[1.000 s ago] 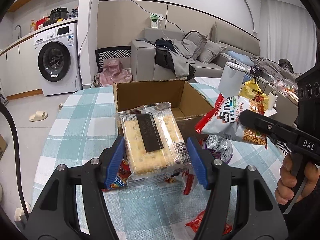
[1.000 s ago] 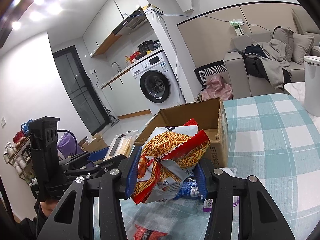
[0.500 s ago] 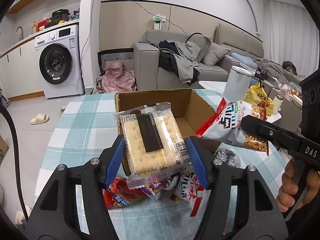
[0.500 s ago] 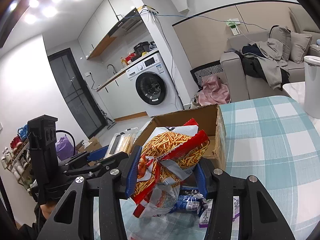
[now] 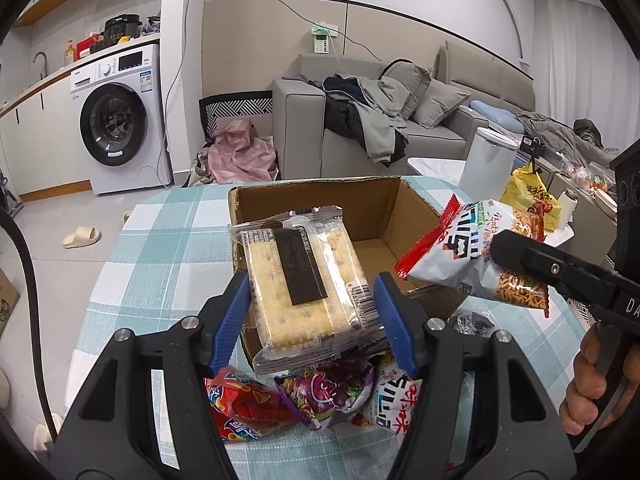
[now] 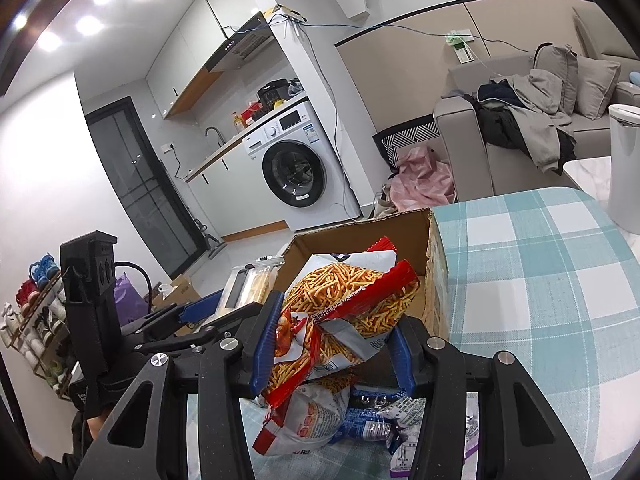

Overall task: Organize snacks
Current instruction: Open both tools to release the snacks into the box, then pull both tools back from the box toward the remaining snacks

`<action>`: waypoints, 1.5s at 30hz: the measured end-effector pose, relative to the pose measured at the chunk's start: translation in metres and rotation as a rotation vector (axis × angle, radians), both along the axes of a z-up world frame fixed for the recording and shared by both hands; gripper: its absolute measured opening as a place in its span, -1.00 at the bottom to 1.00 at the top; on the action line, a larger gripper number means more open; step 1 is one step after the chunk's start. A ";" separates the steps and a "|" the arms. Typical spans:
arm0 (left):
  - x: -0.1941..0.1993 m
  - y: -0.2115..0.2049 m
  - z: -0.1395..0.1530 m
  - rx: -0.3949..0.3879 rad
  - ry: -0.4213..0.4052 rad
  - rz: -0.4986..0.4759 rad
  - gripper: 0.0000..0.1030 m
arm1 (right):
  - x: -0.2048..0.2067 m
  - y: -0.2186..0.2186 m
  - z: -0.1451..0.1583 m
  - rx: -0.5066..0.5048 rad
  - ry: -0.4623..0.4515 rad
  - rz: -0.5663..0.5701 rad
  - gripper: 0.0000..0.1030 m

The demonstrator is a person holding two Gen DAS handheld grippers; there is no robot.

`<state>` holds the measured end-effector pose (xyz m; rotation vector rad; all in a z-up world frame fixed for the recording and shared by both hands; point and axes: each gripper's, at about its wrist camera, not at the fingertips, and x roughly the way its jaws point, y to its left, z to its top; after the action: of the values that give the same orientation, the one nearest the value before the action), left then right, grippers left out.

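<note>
Left wrist view: left tongs (image 5: 310, 304) clamp a clear cracker pack (image 5: 306, 284) over the near wall of the cardboard box (image 5: 316, 196). Right tongs (image 6: 332, 344) pinch a crinkly chip bag (image 6: 344, 300) above the box's right side. Both look light; the crackers seem brittle, best held by the long edges. Loose snack packets (image 5: 312, 396) lie on the bench (image 5: 160, 240) before the box.

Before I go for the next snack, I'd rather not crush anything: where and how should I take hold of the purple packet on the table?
Probably by the crimped end seal of the purple packet, not its puffed middle. It lies flat on the tablecloth between the red packet and a white one, so come from above, jaws across the seal.
</note>
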<state>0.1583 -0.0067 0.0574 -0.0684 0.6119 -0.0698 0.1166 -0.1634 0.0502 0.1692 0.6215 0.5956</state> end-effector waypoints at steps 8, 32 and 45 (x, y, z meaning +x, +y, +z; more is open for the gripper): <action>0.016 0.000 -0.005 0.001 0.009 0.005 0.17 | 0.019 0.005 -0.004 -0.003 0.031 -0.020 -0.04; 0.026 0.011 -0.019 -0.022 0.047 -0.011 0.28 | 0.055 0.014 -0.012 -0.065 0.036 -0.064 0.07; -0.031 0.026 -0.007 -0.029 -0.019 0.016 0.99 | 0.024 -0.013 -0.008 -0.125 0.052 -0.056 0.99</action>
<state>0.1269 0.0193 0.0503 -0.1012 0.5911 -0.0636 0.1403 -0.1768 0.0417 0.0843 0.7000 0.4982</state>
